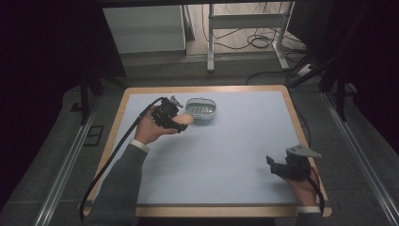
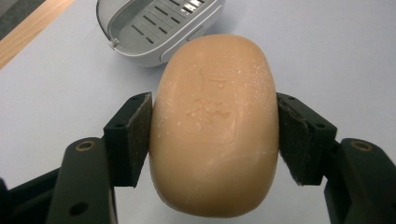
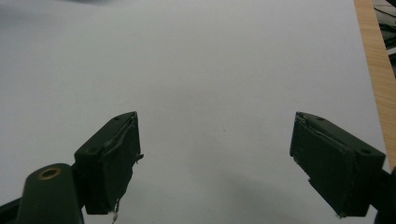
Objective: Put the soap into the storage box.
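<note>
Two grippers: left gripper [image 2: 215, 135] pinches the soap [image 2: 215, 126] beside the dish [image 2: 140, 42]; right gripper [image 3: 215, 158] spread, empty.

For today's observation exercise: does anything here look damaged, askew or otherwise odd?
The pads on the right gripper look worn, with frayed, peeling edges. Otherwise the soap sits squarely in the left gripper, beside the upright soap dish.

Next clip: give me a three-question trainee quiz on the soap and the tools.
1. True or false: the left tool is clamped on the soap.
2. What sits just beyond the soap? A) a mug B) a slotted grey soap dish C) a sponge
3. Fill in: the right tool has its jaws ____, with nothing between them.

Key: 1 true; 2 B; 3 open
</note>
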